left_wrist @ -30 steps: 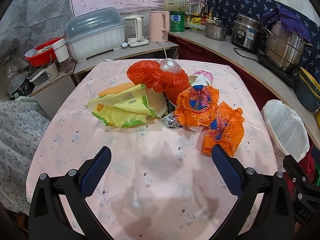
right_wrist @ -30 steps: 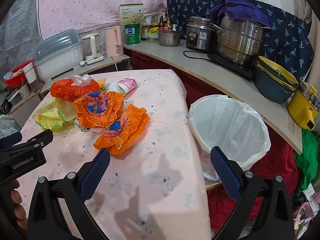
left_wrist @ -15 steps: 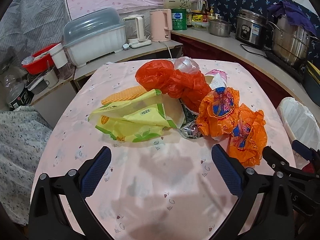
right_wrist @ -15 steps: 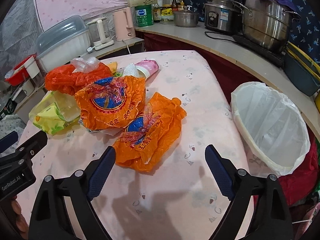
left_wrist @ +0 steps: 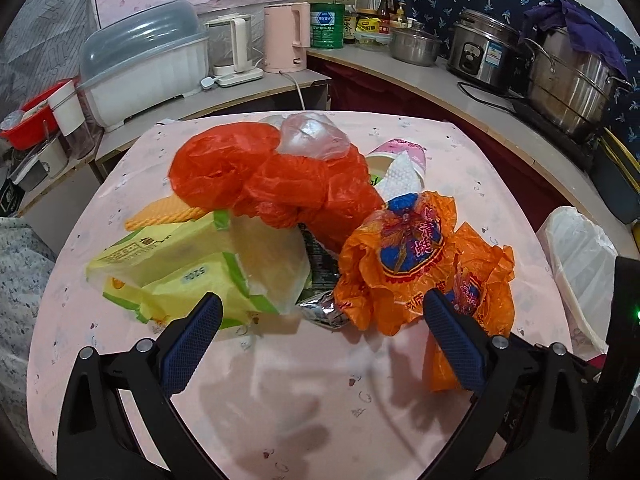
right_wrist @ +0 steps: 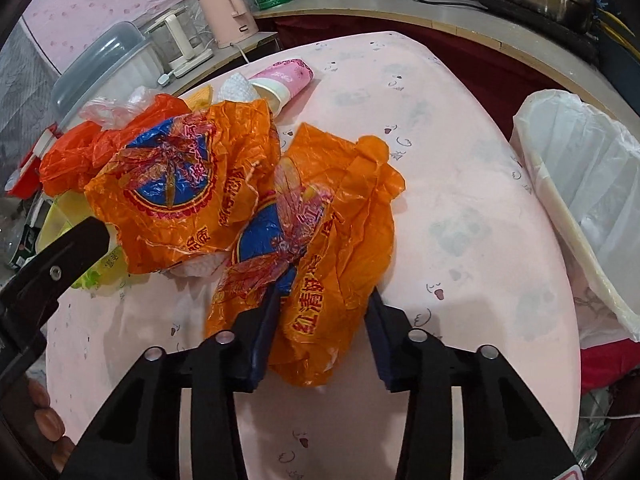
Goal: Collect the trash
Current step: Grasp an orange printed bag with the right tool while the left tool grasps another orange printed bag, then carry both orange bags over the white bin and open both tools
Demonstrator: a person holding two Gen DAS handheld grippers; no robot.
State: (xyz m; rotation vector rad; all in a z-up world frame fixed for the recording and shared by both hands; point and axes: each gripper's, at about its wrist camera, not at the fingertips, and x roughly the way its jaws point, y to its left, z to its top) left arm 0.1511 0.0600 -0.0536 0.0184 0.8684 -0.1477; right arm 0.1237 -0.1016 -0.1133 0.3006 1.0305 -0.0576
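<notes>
A heap of trash lies on the pink table [left_wrist: 304, 380]: a red plastic bag [left_wrist: 276, 176], a yellow-green wrapper [left_wrist: 200, 268], a foil wrapper [left_wrist: 320, 308], two orange printed bags and a pink paper cup [right_wrist: 286, 80]. My right gripper [right_wrist: 322, 320] has its fingers closed in around the nearer orange bag [right_wrist: 328, 232], pinching its lower end. The other orange bag [right_wrist: 176, 184] lies just left of it. My left gripper [left_wrist: 320, 336] is open, low over the table, right in front of the yellow-green wrapper and the foil wrapper.
A white-lined trash bin [right_wrist: 588, 184] stands off the table's right edge, also in the left wrist view [left_wrist: 580, 272]. Behind the table a counter holds a dish rack [left_wrist: 144, 68], kettles [left_wrist: 286, 38], pots [left_wrist: 568, 76] and a rice cooker [left_wrist: 486, 54].
Both grippers moved forward toward the heap. The right gripper's fingers narrowed from wide open and closed around the nearer orange bag. The left gripper stayed open.
</notes>
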